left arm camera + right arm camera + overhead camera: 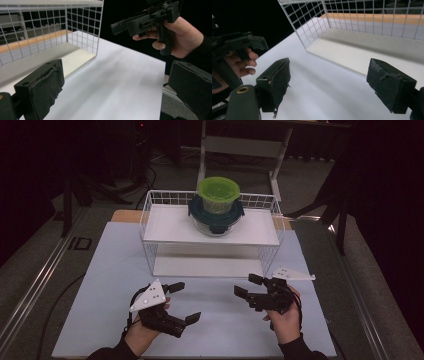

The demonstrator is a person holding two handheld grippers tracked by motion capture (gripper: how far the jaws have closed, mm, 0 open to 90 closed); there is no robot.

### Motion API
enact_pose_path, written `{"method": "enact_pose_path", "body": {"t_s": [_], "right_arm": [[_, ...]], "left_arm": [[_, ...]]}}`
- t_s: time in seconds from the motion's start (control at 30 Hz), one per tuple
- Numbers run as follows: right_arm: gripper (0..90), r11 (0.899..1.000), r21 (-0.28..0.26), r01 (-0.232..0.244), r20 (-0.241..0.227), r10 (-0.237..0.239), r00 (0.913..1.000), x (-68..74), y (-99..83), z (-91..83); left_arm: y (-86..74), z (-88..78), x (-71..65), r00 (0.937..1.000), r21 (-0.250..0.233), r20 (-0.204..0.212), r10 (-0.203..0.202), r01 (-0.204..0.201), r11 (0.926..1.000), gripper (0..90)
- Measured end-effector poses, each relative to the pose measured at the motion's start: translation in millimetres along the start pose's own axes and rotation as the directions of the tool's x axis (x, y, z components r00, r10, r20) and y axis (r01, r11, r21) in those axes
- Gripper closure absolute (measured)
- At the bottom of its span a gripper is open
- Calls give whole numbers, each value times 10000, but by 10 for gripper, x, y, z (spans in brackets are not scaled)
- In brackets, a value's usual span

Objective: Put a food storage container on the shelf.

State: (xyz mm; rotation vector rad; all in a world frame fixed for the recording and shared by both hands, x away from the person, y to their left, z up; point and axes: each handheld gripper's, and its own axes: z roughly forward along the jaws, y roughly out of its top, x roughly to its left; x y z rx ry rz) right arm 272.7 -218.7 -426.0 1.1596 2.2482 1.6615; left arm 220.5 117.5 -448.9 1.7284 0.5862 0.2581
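Note:
A white wire rack (150, 220) stands at the back of the pale mat (100, 285). On its top shelf a green lidded tub (218, 194) is stacked on a dark teal lidded glass bowl (216, 219). My left gripper (186, 301) hovers low over the mat's front left, open, with nothing between the jaws. My right gripper (245, 285) is at the front right, also open and empty, pointing left toward the other. The left gripper view looks past its own wide-apart pads (42, 92) to the rack's corner (97, 32) and the right gripper (147, 21). In the right gripper view its pads (274, 82) frame bare mat.
The rack's lower shelf (210, 265) is bare and open toward me. A white desk frame (240, 145) stands behind the table. Metal floor rails (35, 280) and a cable (55, 305) run along the left. The mat ends near my forearms.

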Motion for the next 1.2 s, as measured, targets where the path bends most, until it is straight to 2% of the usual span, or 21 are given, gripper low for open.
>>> {"method": "enact_pose_path", "body": {"t_s": [0.07,0.1,0.37,0.63,0.8,0.87,1.03,1.2], "right_arm": [[184,10000,-29,-5,5,5,10000,-13,-41,-5],[184,10000,50,-43,75,43,10000,-32,-119,-13],[184,9987,501,-109,281,95,9996,-102,-448,5],[183,9962,867,46,506,-90,9987,-134,-657,-11],[183,9959,843,316,789,-383,9961,-162,-724,-84],[183,9970,741,244,908,-311,9954,-191,-735,-118],[183,9986,522,81,1131,-139,9935,-254,-738,-166],[183,9986,526,90,1158,-151,9932,-272,-750,-160]], "left_arm": [[-22,-1,-1,10000,14,-2,29,-29,10000,2],[-66,0,-1,10000,97,-2,60,-60,9999,2],[-244,22,-8,9998,233,32,-176,176,9996,2],[-381,15,-16,9999,320,57,-136,134,9994,2],[-458,9,-8,10000,401,22,-61,60,9992,2],[-487,5,3,9999,393,9,-172,171,9991,2],[-528,18,12,9999,469,-63,-79,82,9989,2],[-532,27,16,10000,428,-16,-82,83,9991,2]]}}
